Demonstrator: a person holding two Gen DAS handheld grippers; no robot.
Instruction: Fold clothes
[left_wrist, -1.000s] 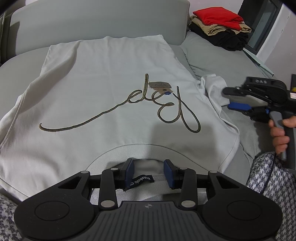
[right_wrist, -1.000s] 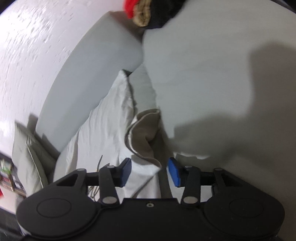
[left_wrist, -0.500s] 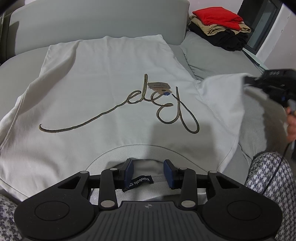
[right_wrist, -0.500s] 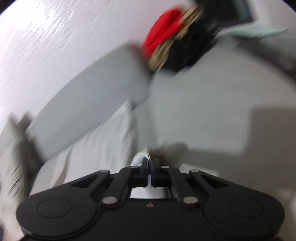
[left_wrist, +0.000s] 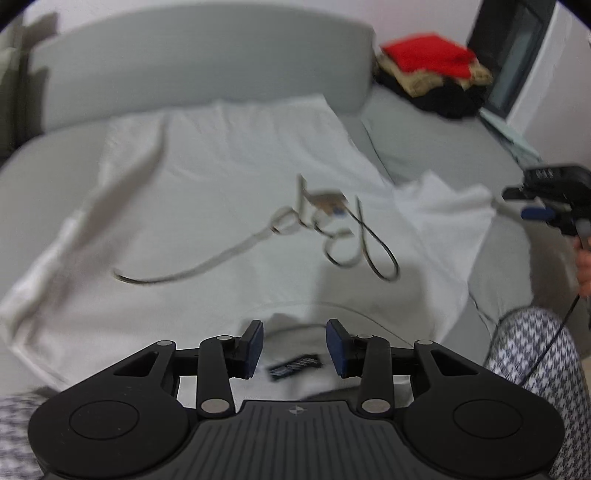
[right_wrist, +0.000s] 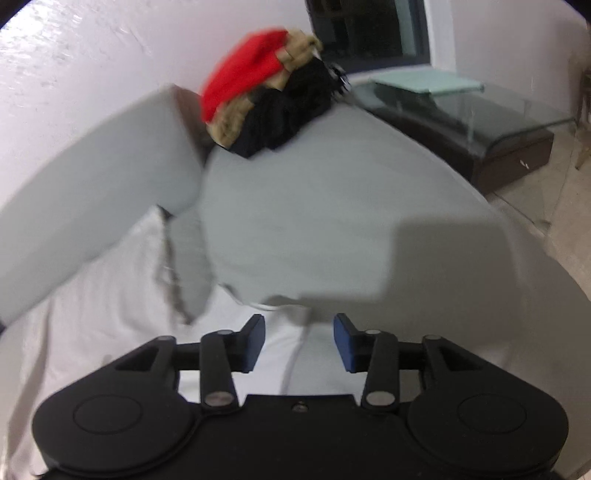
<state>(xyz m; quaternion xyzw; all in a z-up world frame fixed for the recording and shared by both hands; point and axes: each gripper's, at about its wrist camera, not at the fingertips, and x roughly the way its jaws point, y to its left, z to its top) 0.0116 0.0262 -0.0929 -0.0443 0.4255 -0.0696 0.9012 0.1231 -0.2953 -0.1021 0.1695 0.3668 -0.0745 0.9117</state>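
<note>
Around me: sofa, table, window.
My grey sofa (right_wrist: 332, 229) curves along a white wall (right_wrist: 92, 62), its backrest (left_wrist: 192, 66) rising behind the seat. Past its far end I see a dark glass-topped table (right_wrist: 480, 125) on a pale floor (right_wrist: 554, 192), under a dark window (right_wrist: 369, 33).

Shirt (left_wrist: 229, 206) spread flat on sofa (left_wrist: 436, 155), collar nearest, hem toward backrest (left_wrist: 192, 62). Clothes pile (left_wrist: 432, 74) on sofa, behind and right of shirt. Low glass table (right_wrist: 480, 122) on floor beyond sofa's right end.
</note>
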